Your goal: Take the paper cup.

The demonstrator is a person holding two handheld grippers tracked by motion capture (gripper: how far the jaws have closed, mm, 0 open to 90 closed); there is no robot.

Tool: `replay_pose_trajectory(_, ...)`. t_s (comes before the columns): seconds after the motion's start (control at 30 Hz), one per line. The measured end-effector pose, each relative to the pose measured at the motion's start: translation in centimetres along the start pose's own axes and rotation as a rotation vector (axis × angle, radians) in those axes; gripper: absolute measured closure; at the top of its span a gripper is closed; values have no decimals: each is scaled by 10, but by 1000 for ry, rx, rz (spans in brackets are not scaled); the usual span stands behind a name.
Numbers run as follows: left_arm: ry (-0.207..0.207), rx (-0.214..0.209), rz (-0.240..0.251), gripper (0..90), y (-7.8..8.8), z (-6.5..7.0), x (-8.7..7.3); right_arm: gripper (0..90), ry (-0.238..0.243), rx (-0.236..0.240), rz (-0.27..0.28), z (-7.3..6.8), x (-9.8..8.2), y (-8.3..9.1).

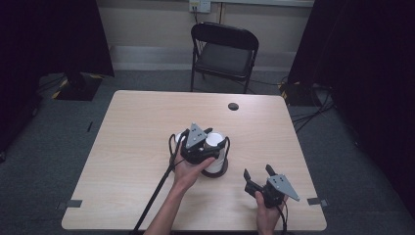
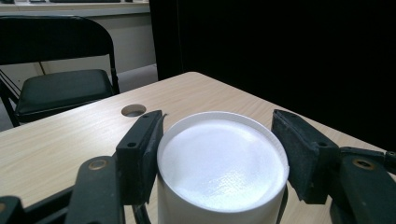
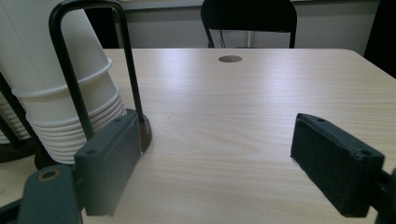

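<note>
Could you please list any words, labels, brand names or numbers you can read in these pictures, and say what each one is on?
None can be read.
The white cups and their black wire holder are plain.
The table, the chair and both grippers carry no marks.
The wall socket plate is too small to show any text.

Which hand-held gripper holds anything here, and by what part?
The left hand-held gripper clamps the top cup of the cup stack by its sides, just under the upturned base. The right hand-held gripper holds nothing.
</note>
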State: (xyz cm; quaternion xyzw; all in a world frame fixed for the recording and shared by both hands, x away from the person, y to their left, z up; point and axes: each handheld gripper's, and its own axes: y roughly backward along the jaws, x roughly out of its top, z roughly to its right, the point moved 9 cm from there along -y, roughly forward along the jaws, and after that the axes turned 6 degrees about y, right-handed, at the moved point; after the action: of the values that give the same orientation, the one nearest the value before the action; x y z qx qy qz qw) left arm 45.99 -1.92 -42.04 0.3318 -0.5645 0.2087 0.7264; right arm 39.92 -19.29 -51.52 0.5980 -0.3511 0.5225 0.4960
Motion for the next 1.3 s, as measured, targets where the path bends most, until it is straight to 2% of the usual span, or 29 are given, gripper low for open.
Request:
replay_pose_trajectory(0.2, 3, -5, 14, 361, 2, 0, 3, 153, 0, 2, -3, 0, 0, 0)
replay_pose_trajectory(0.37, 33, 8, 28, 361, 5, 0, 7, 153, -2, 3, -5, 0, 0, 0)
replay_pose_trajectory(0.7, 8, 8, 47, 361, 9, 0, 16, 156, 0, 4, -5, 0, 0, 0)
replay_pose_trajectory(0.9, 18, 2, 69, 361, 14, 1, 23, 156, -2, 3, -9, 0, -1, -1)
replay_pose_trajectory(0.93, 8, 1, 73, 361, 15, 1, 26, 156, -2, 3, -9, 0, -1, -1)
replay_pose_trajectory(1.3, 15, -4, 95, 361, 18, 1, 32, 161, 0, 3, -9, 0, -1, -1)
